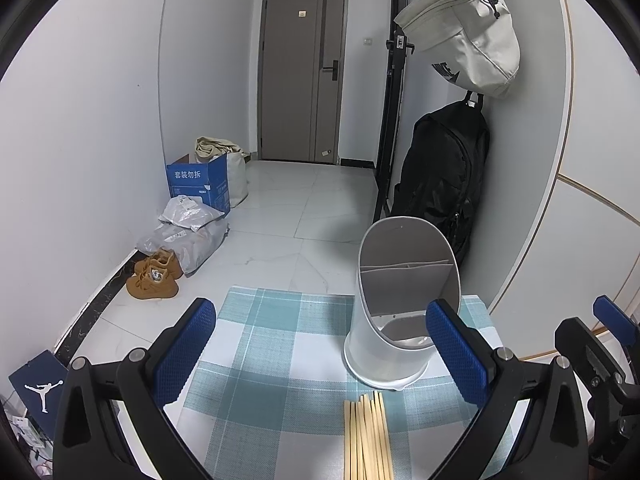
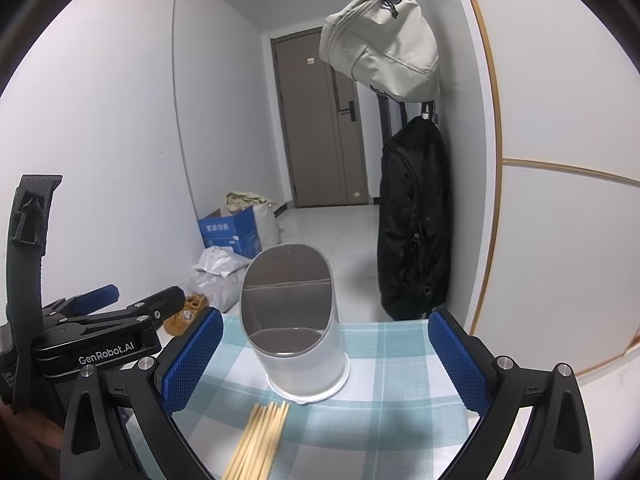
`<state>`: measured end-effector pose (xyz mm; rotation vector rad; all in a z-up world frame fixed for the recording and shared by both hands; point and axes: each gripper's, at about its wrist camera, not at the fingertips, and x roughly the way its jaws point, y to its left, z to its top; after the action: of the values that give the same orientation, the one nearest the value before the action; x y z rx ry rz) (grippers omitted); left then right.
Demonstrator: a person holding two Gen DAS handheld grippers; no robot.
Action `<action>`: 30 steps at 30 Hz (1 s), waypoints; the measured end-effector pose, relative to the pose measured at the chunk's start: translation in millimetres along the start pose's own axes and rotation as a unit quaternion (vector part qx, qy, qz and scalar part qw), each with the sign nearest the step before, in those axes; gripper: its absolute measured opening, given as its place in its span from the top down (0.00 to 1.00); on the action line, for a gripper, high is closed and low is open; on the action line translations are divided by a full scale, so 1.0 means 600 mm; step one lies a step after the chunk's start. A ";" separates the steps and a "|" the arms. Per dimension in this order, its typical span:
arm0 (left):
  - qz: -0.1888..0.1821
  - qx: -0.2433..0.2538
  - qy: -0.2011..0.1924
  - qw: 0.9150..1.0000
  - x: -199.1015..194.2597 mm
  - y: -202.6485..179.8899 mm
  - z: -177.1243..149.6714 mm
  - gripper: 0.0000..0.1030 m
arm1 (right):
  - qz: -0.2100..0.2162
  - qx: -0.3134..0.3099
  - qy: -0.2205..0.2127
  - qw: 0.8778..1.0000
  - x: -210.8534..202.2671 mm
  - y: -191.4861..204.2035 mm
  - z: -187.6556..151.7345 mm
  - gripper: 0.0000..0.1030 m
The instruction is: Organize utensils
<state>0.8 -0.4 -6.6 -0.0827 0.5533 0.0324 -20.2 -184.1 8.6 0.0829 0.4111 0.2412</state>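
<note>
Chopsticks (image 1: 366,436) bundled loose on checked tabletop (image 1: 280,320), beside empty divided holder (image 1: 400,304). Left claw (image 1: 332,360), right claw (image 2: 326,364) both wide, empty. Risk: pinching several scatters bundle; light holder may tip.

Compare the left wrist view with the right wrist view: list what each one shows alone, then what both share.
Only the left wrist view shows the dark blue box with a white jumping figure on the floor, and both tan shoes whole.

Only the right wrist view shows the "GenRobot.AI" lettering on the left tongs, seen from the side.

Both show the white utensil holder with its divider, the wooden chopsticks in front of it, the checked cloth, the black backpack, the beige bag and the door.
</note>
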 end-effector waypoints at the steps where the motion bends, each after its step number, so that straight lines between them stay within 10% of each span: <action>1: 0.000 0.000 0.000 1.000 0.000 -0.001 -0.001 0.01 | 0.000 0.000 0.000 1.000 0.000 0.000 0.000 0.00; 23: -0.025 -0.004 0.030 0.999 0.017 0.017 -0.004 0.01 | 0.002 -0.007 0.027 1.000 0.012 0.003 -0.010 0.00; 30: -0.015 -0.018 0.082 0.996 0.056 0.060 -0.016 0.01 | 0.022 0.001 0.126 0.992 0.072 0.000 -0.042 0.04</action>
<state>22.5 34.6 -35.0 -0.1301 0.7157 0.0055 7.8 -172.5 -31.3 0.0636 0.6624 0.2951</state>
